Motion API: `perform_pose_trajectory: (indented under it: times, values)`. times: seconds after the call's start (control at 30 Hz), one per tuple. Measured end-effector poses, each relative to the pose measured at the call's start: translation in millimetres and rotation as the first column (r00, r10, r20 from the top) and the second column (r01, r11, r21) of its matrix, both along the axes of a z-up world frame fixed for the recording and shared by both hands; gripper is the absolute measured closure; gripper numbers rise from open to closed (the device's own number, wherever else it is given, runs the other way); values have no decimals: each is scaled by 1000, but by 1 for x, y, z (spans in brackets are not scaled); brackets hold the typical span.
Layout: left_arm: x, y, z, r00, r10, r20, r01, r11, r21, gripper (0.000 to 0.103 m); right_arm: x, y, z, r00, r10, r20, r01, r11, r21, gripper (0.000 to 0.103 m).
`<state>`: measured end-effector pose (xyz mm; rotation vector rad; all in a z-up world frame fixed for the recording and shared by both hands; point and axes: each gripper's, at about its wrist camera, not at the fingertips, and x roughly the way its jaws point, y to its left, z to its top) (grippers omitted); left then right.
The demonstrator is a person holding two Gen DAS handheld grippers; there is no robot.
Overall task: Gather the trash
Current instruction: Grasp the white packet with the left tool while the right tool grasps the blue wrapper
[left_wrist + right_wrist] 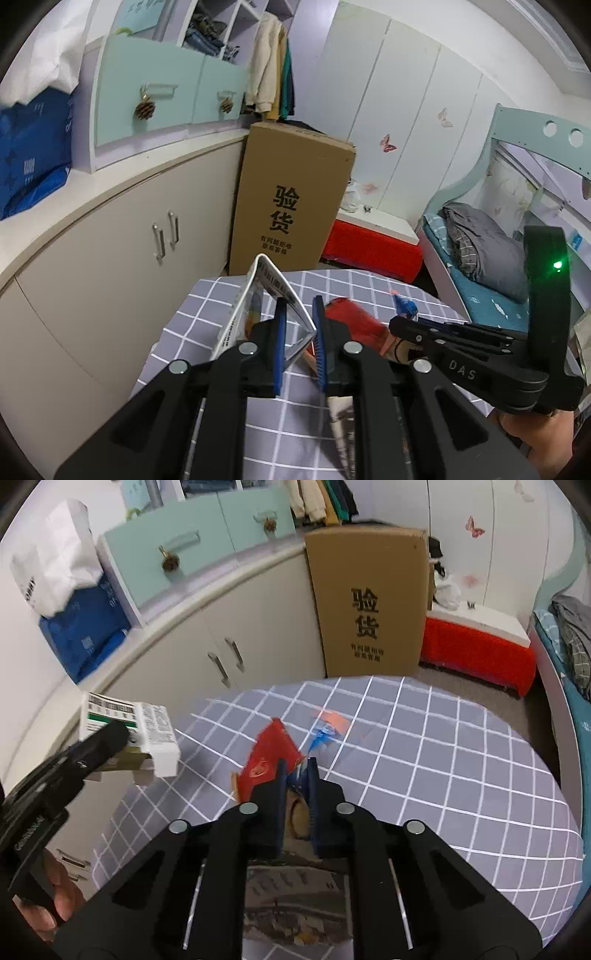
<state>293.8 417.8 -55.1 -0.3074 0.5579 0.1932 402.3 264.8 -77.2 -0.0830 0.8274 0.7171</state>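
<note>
Nearest the right wrist view, the right tool (297,766) has its jaws drawn together on the edge of a red wrapper (271,755), with brown and blue scraps pinched in between, all low over the desk (443,757). To its left, the left tool (110,738) is clamped on a white carton (147,731) with barcode print, lifted clear of the cloth; in the left wrist view that carton (266,295) stands flattened between the blue pads. By my judgement the collecting is partway: two pieces are in hand, while a small blue scrap (323,736) and an orange-pink scrap (334,718) lie just beyond the red wrapper, not yet gathered. No bin shows in either view, so where the trash goes cannot be told. The desk wears a grey cloth with a white grid. Behind it stand a tall cardboard box (369,602) with printed characters, cream cupboards (221,627), a red-skirted low stand (480,646), white wardrobe doors with butterfly stickers, and a bed at the right.
</note>
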Motion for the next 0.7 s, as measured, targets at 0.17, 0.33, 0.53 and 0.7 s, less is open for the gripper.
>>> perform_pose_trajectory:
  times: [0.17,0.33,0.53,0.7]
  values:
    - [-8,-29,23,999,-39,30,39,999,8,90,-18,-33,26,998,-12,55,8,997,71,96]
    - [-15,-74,42,992,-115,52,115,993,6,90,-39,-86,47,997,-30,69,18,986,166,96]
    - [-20,-157,60,967,-244,75,243,970,24,90,-66,-173,62,992,-96,86,72,967,246,96]
    - [-22,-250,56,918,-390,67,390,921,14,90,-88,-267,53,978,-193,77,164,943,289,96]
